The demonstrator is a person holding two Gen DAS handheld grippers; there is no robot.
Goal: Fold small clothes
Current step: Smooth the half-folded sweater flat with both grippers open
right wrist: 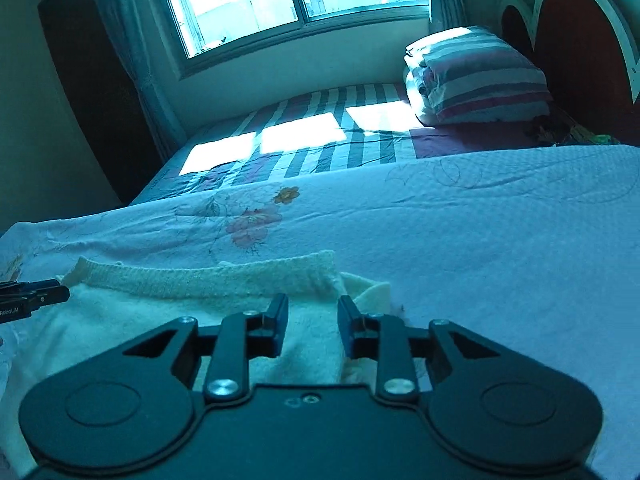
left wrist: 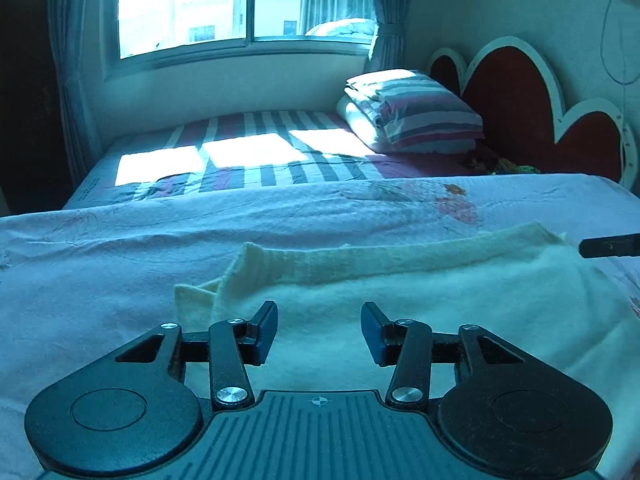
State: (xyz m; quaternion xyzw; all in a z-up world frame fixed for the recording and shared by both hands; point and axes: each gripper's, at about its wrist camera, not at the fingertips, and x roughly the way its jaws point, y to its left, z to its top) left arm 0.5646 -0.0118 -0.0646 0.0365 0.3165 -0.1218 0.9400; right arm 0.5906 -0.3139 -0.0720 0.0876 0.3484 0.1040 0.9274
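- Left gripper (left wrist: 319, 332) sat low over the near part of a cream knitted woollen garment (left wrist: 400, 304); its black fingers (left wrist: 264, 330) stood apart with nothing between them.
- Right gripper (right wrist: 312, 328) sat over the same garment's right end; fingers (right wrist: 278, 326) parted, cream knit showing in the gap, though whether they touched it could not be told.
- Garment lay flat on a pale pink floral bedsheet (right wrist: 500, 240), its ribbed band (right wrist: 208, 280) running along the far edge and a folded corner (right wrist: 372, 294) poking out just beside the right fingers.
- Each gripper's tip showed at the edge of the other's view, at opposite ends of the garment.
- Beyond the pink sheet: a striped grey, white and maroon bed cover (left wrist: 256, 148) with sun patches.
- Farther: folded striped bedding stack (left wrist: 412, 114) beside a red heart-shaped headboard (left wrist: 516, 96).
- Farthest: sliding window (left wrist: 240, 4) with grey curtains (left wrist: 384, 16).
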